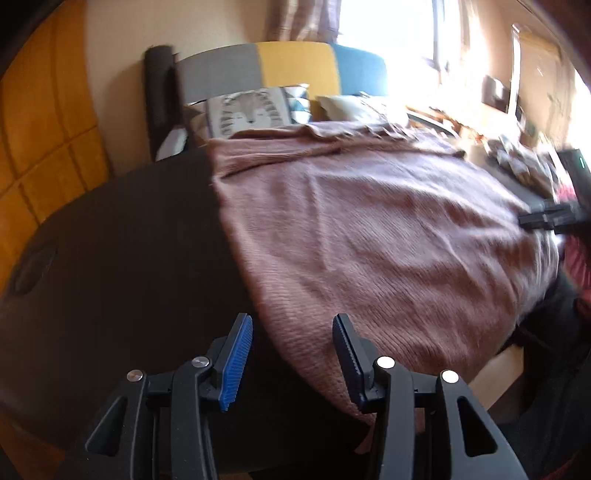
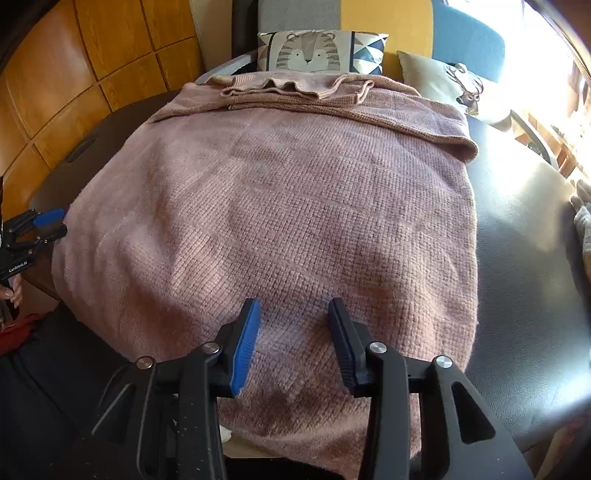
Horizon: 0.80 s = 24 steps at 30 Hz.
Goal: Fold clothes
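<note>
We saw a dark round table [image 2: 524, 221] carrying almost everything, and over most of it lay a pink knitted sweater [image 2: 280, 206], spread flat with its near hem hanging off the near edge toward us. At the table's far edge the knit was already doubled: a sleeve or top part [image 2: 295, 90] lay turned back in loose layers across the width. That much fitted either a fold partly made or a garment merely laid out so, and we could not settle which. We judged the knit soft, thick and limp, light enough to lift but likely to sag and stretch, and grippy, not slippery; a hold on a hem corner or side seam seemed safest. Behind the table stood a chair [image 2: 388, 22] with two cushions [image 2: 314, 51]. No containers showed in either view. Our left gripper [image 1: 291, 354] hovered with its jaws wide apart at the left edge of the sweater, holding nothing. Our right gripper [image 2: 293, 343] hung over the near hem, jaws likewise wide and empty.
</note>
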{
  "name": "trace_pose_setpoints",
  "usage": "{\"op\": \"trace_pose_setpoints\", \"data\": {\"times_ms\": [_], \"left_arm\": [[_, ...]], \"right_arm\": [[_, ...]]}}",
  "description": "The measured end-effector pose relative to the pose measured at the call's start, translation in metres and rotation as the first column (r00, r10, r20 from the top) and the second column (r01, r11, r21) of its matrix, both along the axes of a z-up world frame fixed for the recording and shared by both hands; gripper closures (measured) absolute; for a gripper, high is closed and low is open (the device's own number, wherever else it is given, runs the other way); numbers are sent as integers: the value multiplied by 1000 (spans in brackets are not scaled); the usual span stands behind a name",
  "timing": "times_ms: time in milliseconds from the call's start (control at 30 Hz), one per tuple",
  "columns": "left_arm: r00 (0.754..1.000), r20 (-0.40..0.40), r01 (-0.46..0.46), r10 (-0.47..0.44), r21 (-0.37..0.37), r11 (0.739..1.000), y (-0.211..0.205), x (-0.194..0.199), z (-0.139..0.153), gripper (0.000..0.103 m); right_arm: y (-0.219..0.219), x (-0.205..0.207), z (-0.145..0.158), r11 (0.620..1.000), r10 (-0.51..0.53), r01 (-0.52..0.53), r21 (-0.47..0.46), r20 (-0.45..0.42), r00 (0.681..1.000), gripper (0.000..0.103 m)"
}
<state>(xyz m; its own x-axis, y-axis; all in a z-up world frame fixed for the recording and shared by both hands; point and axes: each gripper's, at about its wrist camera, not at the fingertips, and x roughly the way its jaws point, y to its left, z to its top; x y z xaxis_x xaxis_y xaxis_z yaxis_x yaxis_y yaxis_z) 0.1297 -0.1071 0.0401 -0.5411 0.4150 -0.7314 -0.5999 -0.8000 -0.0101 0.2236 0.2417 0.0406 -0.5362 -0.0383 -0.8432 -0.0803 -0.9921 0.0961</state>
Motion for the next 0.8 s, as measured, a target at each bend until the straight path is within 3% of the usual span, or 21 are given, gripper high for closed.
{"op": "trace_pose_setpoints", "data": {"times_ms": [133, 267, 333, 433, 633, 800], "left_arm": [[993, 86, -81, 79, 27, 996, -4, -20, -5, 56], [982, 179, -88, 67, 109, 990, -1, -30, -11, 56], [984, 168, -75, 54, 119, 990, 1, -28, -12, 56], [986, 163, -43, 20, 140, 989, 2, -25, -13, 55], [979, 183, 50, -85, 191, 980, 8, -18, -12, 52], [982, 155, 78, -103, 160, 984, 20, -12, -13, 47]], "right_arm": [[17, 8, 4, 995, -70, 67, -79, -35, 997, 61], [37, 19, 10, 985, -158, 153, -79, -58, 986, 61], [49, 27, 13, 976, -195, 187, -112, -69, 978, 59], [67, 38, 14, 963, -268, 264, -62, -62, 961, 41], [90, 59, 1, 937, -303, 289, -197, -46, 952, 40], [97, 68, -8, 907, -300, 269, -323, -51, 952, 40]]}}
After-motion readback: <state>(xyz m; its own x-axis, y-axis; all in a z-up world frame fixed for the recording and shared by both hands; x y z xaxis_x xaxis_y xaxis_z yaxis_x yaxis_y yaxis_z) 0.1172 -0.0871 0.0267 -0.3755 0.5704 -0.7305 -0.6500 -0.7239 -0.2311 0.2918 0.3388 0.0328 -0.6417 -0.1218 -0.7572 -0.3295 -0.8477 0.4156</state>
